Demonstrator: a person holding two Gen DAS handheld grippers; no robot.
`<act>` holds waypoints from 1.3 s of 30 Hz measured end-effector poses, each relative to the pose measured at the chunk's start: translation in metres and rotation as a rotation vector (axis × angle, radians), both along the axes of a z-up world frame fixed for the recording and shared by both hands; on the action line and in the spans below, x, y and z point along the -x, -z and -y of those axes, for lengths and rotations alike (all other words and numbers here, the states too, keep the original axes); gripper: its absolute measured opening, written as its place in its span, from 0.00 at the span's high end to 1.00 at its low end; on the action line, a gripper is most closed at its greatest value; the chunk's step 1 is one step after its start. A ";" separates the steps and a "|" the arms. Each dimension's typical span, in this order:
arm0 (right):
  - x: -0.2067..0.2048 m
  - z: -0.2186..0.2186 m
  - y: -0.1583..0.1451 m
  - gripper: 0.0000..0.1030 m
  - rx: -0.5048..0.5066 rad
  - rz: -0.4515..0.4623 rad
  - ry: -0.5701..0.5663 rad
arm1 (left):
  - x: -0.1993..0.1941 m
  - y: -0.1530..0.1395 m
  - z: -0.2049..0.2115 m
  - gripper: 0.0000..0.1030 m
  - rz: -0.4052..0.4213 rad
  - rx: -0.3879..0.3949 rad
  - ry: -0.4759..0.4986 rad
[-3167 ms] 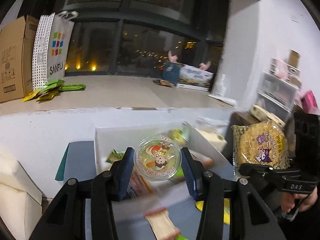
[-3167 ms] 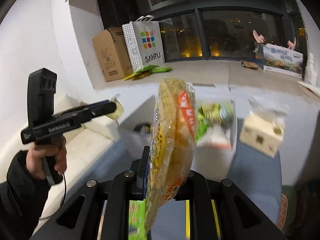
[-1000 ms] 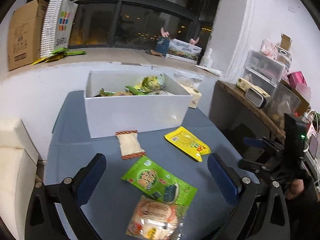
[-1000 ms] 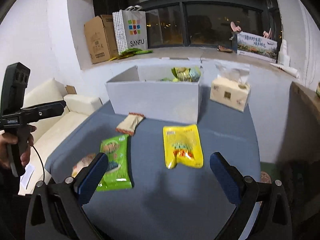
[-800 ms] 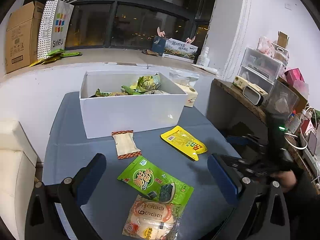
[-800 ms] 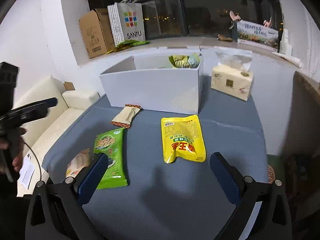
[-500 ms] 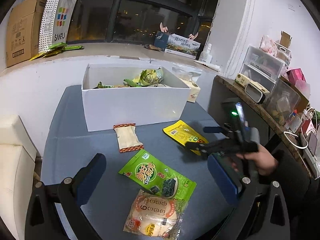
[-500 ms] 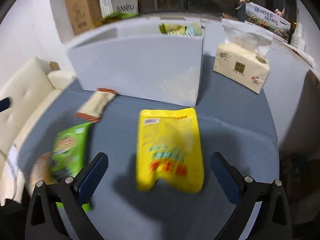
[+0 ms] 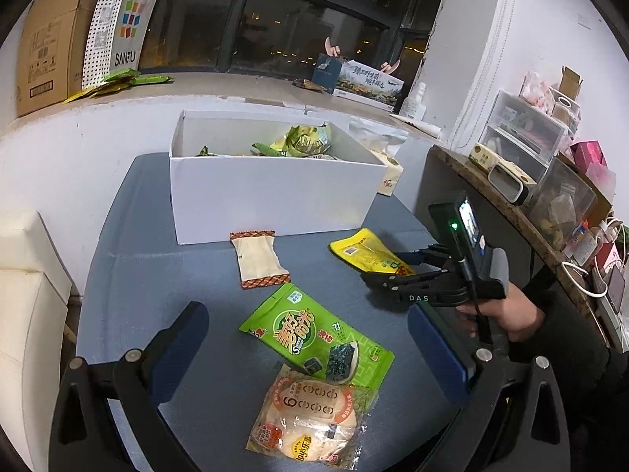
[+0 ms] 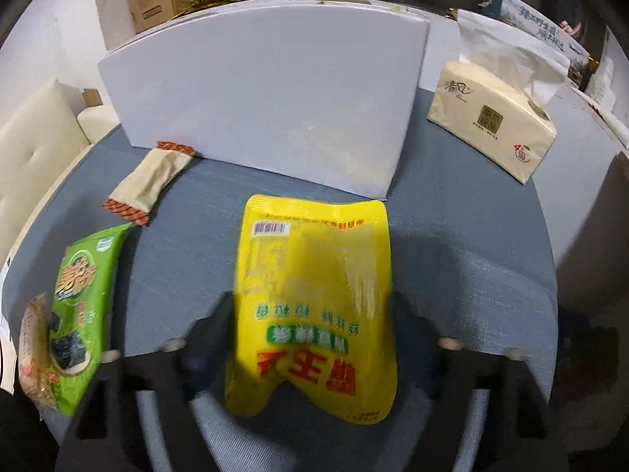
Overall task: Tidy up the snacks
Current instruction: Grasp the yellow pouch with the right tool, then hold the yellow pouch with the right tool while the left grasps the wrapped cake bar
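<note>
Night behind dark windows (image 9: 275, 35) — white walls (image 9: 523, 19), a cardboard box (image 9: 43, 47) and shopping bag (image 9: 118, 27) on the sill's left end, a cream sofa (image 9: 23, 299) beside the blue-grey table (image 9: 157, 275).

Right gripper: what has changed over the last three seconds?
Both snacks were let go. The right gripper then came down over the yellow pouch, fingers now straddling it, grasp unclear. The left gripper pulled back, open. White box and other packets stayed put.
</note>
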State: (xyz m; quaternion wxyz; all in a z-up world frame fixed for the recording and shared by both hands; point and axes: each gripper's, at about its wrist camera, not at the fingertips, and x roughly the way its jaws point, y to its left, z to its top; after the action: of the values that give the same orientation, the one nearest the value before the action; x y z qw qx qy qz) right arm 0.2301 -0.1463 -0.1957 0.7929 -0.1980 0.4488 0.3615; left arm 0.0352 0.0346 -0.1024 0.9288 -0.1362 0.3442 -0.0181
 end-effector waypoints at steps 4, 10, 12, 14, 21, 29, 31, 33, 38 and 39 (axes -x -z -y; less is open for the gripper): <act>0.009 0.003 -0.005 0.58 -0.006 -0.003 0.004 | -0.002 0.001 -0.001 0.00 -0.005 -0.006 0.000; 0.018 0.009 -0.011 0.64 -0.051 -0.014 0.016 | -0.021 0.009 -0.011 0.00 -0.031 0.000 -0.001; 0.022 0.018 -0.021 0.64 -0.080 0.004 0.025 | -0.039 0.019 -0.015 0.00 -0.063 0.002 -0.006; 0.029 0.028 -0.033 0.64 -0.113 0.016 0.032 | -0.059 0.029 -0.016 0.00 -0.096 -0.018 -0.005; 0.061 0.050 -0.071 0.64 -0.192 0.054 0.030 | -0.136 0.074 -0.018 0.00 -0.252 -0.084 -0.063; 0.074 0.065 -0.079 0.64 -0.231 0.062 0.054 | -0.168 0.098 -0.015 0.07 -0.319 -0.139 -0.095; 0.074 0.068 -0.077 0.64 -0.232 0.059 0.063 | -0.169 0.101 -0.011 0.27 -0.322 -0.187 -0.090; 0.072 0.069 -0.073 0.64 -0.235 0.050 0.065 | -0.168 0.097 -0.008 0.54 -0.307 -0.207 -0.069; 0.074 0.070 -0.071 0.64 -0.240 0.042 0.066 | -0.156 0.086 -0.007 0.55 -0.261 -0.197 -0.051; 0.075 0.071 -0.071 0.64 -0.242 0.042 0.067 | -0.151 0.081 -0.008 0.55 -0.239 -0.190 -0.046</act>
State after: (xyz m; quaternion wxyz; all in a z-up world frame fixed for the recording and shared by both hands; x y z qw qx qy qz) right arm 0.1556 -0.2169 -0.1251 0.8318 -0.0933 0.3917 0.3821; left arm 0.1862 0.0422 -0.1833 0.8900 -0.0567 0.4494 0.0521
